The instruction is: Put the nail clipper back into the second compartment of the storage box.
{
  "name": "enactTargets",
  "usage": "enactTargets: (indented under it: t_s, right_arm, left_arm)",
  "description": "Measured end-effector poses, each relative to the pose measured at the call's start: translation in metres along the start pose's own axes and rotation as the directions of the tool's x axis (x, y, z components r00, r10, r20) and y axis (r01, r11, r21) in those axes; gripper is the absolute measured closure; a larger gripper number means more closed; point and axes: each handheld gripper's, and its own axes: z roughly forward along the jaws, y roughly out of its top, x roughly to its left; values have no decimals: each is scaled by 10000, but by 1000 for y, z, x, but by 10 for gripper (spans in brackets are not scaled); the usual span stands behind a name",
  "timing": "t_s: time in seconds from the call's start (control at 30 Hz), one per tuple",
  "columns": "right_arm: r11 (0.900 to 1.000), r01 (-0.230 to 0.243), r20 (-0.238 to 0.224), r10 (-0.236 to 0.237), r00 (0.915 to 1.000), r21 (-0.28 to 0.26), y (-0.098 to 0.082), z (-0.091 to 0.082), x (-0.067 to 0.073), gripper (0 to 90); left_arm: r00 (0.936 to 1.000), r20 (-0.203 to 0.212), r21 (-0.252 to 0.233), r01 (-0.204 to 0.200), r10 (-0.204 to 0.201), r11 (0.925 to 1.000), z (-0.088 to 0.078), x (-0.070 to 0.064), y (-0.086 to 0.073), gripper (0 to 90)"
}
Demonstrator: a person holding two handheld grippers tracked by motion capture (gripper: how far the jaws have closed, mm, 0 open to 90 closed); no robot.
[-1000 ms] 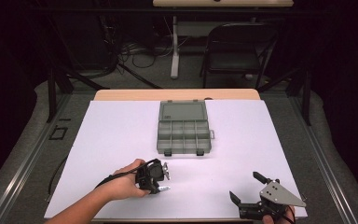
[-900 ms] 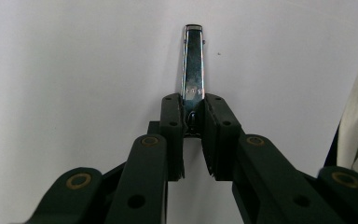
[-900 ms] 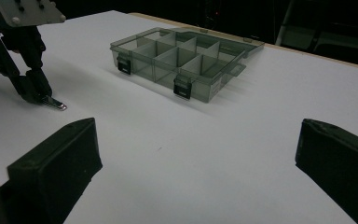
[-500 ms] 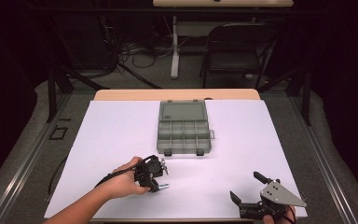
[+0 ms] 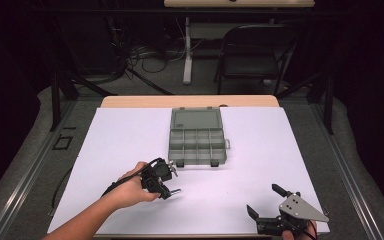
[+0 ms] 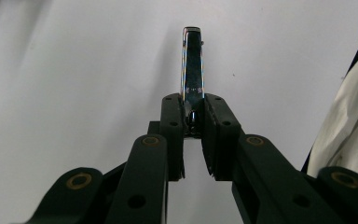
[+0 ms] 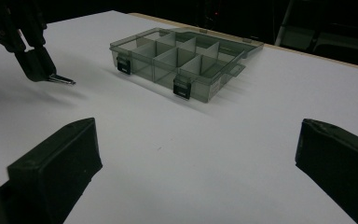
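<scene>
Metal clip (image 6: pixel 192 70), narrow, flat and polished, is held by one end between the pads of the left claw (image 6: pixel 193 122), which is clenched on it; most of its length juts out past the fingertips, low over the white table (image 5: pixel 260 165). In the high view it is seen at the near left of the table (image 5: pixel 174 191), apart from the grey compartment box (image 5: pixel 198 143) lying farther off at the middle. It is judged to be light and stiff, so little squeeze should be needed, but its glossy faces are likely to be slippery and it could pivot or slide out if pinched only at the tip. A hold across the flat faces, close to the end, as now, appears soundest. The right claw (image 5: pixel 269 211) is released, its jaws spread wide, at the near right edge.
</scene>
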Motion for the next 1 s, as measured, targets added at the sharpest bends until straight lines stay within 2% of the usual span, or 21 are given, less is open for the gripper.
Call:
enactTargets:
  t_s: [0.13, 0.37, 0.6, 0.87, 1.0]
  right_arm:
    - [10000, 5, 2, -5, 10000, 9, 0, 0, 0, 0]
    - [10000, -5, 0, 5, 10000, 7, 0, 0, 0, 0]
    - [10000, -8, -7, 8, 10000, 6, 0, 0, 0, 0]
    - [10000, 16, -12, -16, 10000, 16, 0, 0, 0, 0]
    - [10000, 14, -40, -14, 10000, 8, 0, 0, 0, 0]
  left_arm:
    - [9991, -125, -189, 399, -402, 9990, -9, 4, 2, 793]
    - [9939, -419, -637, 996, -1024, 9930, -28, 11, 5, 794]
    - [9894, -610, -924, 1257, -1317, 9877, -45, 19, 12, 794]
    - [9803, -831, -1271, 1678, -1791, 9776, -64, 37, 22, 794]
    - [9768, -933, -1295, 1802, -1929, 9751, -70, 43, 29, 794]
